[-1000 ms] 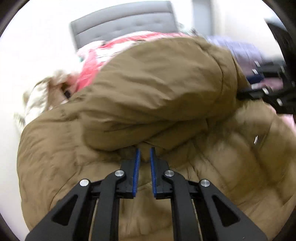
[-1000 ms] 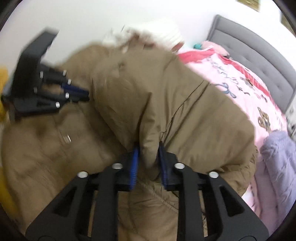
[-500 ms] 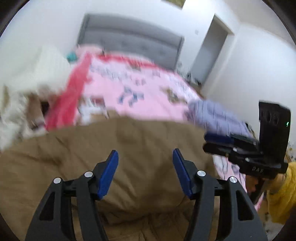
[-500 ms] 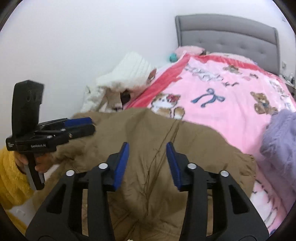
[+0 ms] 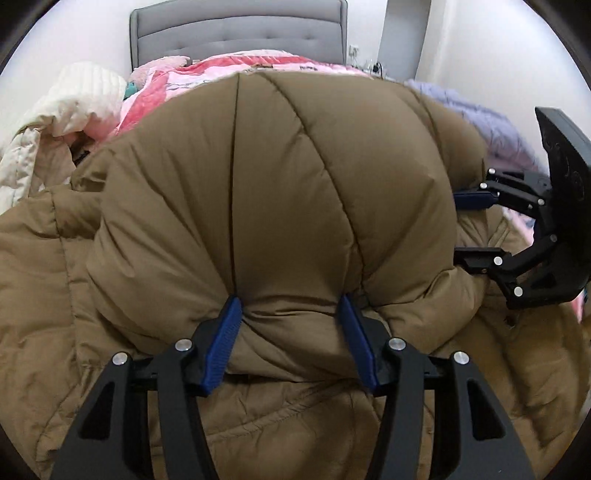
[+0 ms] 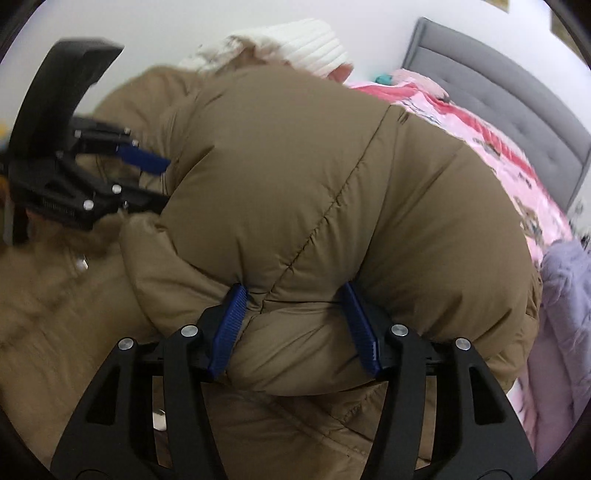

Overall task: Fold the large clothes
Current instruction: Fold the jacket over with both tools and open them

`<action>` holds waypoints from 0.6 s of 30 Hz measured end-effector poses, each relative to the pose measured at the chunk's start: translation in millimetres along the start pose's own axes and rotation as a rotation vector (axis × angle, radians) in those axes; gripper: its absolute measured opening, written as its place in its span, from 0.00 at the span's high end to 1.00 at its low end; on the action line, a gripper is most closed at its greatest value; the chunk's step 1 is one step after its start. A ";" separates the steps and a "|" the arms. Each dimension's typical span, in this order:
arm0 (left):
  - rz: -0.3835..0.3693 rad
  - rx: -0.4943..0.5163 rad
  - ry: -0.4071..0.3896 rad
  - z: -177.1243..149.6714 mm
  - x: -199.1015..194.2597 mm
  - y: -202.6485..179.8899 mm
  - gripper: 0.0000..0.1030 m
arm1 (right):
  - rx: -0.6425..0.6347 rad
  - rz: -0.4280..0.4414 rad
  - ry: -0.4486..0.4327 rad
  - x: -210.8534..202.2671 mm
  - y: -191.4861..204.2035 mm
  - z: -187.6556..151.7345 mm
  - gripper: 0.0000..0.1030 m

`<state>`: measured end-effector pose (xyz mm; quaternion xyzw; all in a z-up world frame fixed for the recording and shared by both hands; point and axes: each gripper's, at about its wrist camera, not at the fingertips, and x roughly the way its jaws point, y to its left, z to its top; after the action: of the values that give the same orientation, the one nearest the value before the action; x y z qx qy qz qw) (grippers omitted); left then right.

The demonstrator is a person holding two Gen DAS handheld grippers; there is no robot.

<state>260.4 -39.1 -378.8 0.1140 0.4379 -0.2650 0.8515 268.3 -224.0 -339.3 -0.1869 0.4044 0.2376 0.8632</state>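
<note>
**Folded puffer coat bulges between both sets of jaws**

The brown puffer coat (image 5: 295,192) lies on the bed, its upper layer doubled over into a thick, rounded roll on top of the flatter part of the coat beneath. The front edge of that roll sits between the blue pads of the left gripper (image 5: 291,332), whose jaws are spread wide and closing, the padding touching both pads. In the right wrist view the same roll fills the gap of the right gripper (image 6: 295,325); its jaws are also wide apart and opening, with the fabric bulging against the pads on either side.

Each gripper shows in the other's view, both nosing into the sides of the roll.

Beyond the coat, a pink blanket (image 5: 236,66) with printed figures covers the bed, running up to a grey tufted headboard (image 5: 240,33). A cream jacket (image 5: 55,122) with a white ribbed knit piece on it is heaped to one side, and a lilac fleece (image 6: 565,295) lies on the other.
</note>
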 end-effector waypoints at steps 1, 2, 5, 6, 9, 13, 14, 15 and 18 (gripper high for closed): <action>0.001 -0.002 0.005 -0.5 4.3 0.3 0.46 | 0.009 0.001 0.008 3.8 -1.4 -0.8 0.49; 0.003 -0.007 0.011 0.2 6.7 0.2 0.46 | 0.021 0.004 0.020 7.5 -2.8 -0.2 0.49; 0.011 -0.026 0.023 3.9 9.8 0.3 0.46 | 0.038 -0.005 0.048 12.1 -2.5 4.3 0.49; 0.024 -0.019 0.030 6.2 7.6 -1.2 0.46 | 0.056 0.000 0.062 8.9 -3.3 8.7 0.49; 0.064 0.026 0.020 15.2 -10.6 -5.7 0.46 | 0.114 0.020 0.034 -14.4 -9.5 22.4 0.48; 0.099 0.068 -0.140 40.2 -67.3 -5.4 0.45 | 0.158 -0.028 -0.179 -76.8 -25.7 48.5 0.36; 0.094 0.057 -0.173 47.9 -75.1 -2.1 0.40 | 0.164 -0.053 -0.206 -83.3 -31.6 53.8 0.34; 0.079 0.034 -0.212 61.0 -81.8 4.9 0.35 | 0.171 -0.074 -0.222 -86.2 -38.2 58.3 0.33; 0.028 0.002 -0.204 87.7 -66.9 25.9 0.27 | 0.187 -0.090 -0.192 -67.7 -63.4 63.2 0.34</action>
<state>302.9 -31.4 -274.1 0.0933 0.3472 -0.2636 0.8951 304.5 -260.8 -239.7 -0.1000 0.3314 0.1769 0.9214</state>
